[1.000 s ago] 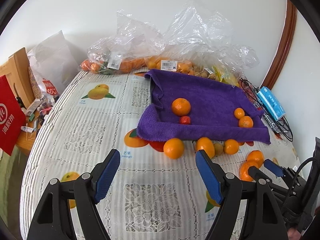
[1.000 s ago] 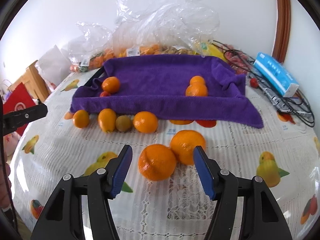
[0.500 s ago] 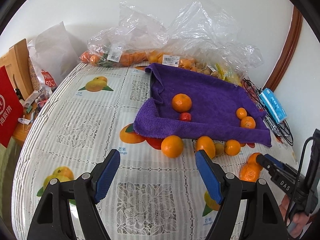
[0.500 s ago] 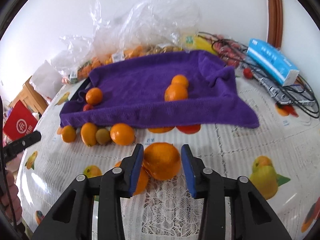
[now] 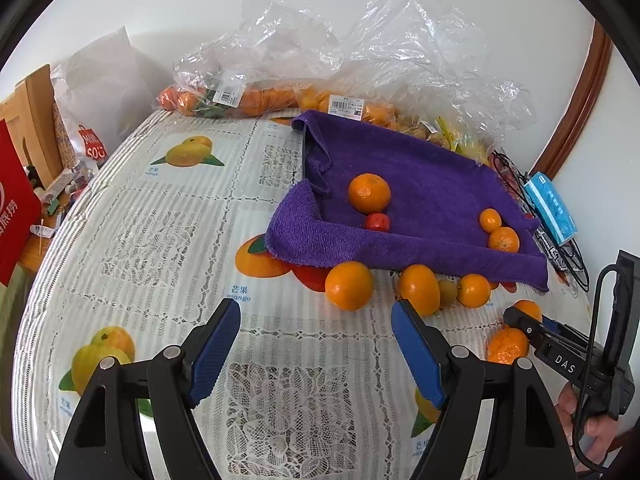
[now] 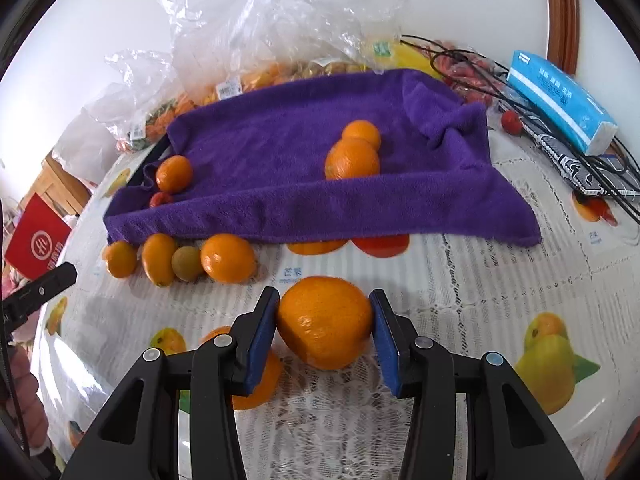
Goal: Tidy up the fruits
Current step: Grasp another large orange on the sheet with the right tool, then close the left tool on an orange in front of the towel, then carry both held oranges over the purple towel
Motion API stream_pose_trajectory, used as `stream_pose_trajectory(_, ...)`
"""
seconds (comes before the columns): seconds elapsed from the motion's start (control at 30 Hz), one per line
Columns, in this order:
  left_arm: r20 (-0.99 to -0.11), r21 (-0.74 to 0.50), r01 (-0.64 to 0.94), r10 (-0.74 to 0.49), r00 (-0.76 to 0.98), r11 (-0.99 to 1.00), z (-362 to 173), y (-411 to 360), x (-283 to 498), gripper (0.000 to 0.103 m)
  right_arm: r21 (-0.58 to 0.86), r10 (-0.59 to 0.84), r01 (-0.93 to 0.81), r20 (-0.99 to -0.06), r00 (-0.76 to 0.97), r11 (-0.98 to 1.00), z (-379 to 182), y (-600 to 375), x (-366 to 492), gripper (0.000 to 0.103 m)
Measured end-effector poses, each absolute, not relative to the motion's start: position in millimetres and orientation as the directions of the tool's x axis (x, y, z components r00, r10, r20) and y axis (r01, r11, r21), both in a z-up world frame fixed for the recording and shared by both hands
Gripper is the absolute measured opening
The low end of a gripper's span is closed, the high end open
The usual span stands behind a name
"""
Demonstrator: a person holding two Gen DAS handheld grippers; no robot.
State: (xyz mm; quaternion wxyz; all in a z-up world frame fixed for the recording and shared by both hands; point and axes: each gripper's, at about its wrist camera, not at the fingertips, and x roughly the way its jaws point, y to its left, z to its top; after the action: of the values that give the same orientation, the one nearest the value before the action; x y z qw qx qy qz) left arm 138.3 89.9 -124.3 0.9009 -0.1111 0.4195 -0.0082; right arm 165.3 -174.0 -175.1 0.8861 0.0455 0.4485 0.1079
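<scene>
A purple towel (image 6: 280, 140) lies across the fruit-print tablecloth (image 5: 160, 240). On the towel rest an orange (image 5: 369, 193), a small red fruit (image 5: 377, 222) and two small oranges (image 5: 503, 239). Several fruits line the towel's near edge, among them an orange (image 6: 228, 258) and a greenish one (image 6: 187, 263). My right gripper (image 6: 324, 294) has both blue pads against a large orange (image 6: 324, 324) on the table, its jaws opening slightly. Another orange (image 6: 256, 380) lies under its left finger. My left gripper (image 5: 316, 312) hangs open over bare cloth, just short of an orange (image 5: 349, 286).
Crumpled plastic bags of fruit (image 5: 280, 80) fill the table's back edge. A blue tissue pack (image 6: 560, 100) and black cables (image 6: 580, 176) lie at the right. A red bag (image 5: 12, 208) and a wooden chair stand off the left edge. A hand (image 5: 584, 412) holds the right gripper.
My right gripper moved forward past the nearer orange and its jaws closed in around the farther one. My left gripper stayed open and hardly moved.
</scene>
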Motion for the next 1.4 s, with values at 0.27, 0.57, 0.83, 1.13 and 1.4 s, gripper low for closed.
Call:
stream_pose_trajectory(0.27, -0.773, -0.214, -0.070, -0.125, 0.622, 0.974, -143, 79, 158, 0.075, 0.166, 0.219, -0.144, -0.778, 0.589, 0.976, -179, -183, 165, 0.044)
stream_pose_trajectory(0.57, -0.779, -0.211, -0.061, -0.130, 0.613, 0.976, -156, 66, 182, 0.059, 0.160, 0.223, -0.155, -0.751, 0.621, 0.975, -180, -187, 159, 0.044)
stream_pose_trajectory(0.83, -0.770, -0.125, -0.027, -0.080, 0.633, 0.992, -158, 53, 185, 0.033, 0.145, 0.209, -0.151, -0.739, 0.640, 0.978, -178, -187, 155, 0.044)
stream_pose_trajectory(1.13, -0.762, -0.177, -0.002, -0.136, 0.634, 0.984, -148, 59, 172, 0.033, 0.160, 0.194, -0.113, -0.721, 0.665, 0.981, -163, -195, 150, 0.044)
stream_pose_trajectory(1.4, -0.734, -0.185, 0.022, -0.153, 0.662, 0.982, -127, 60, 154, 0.033, 0.144, 0.179, -0.109, -0.689, 0.702, 0.984, -141, -194, 141, 0.044)
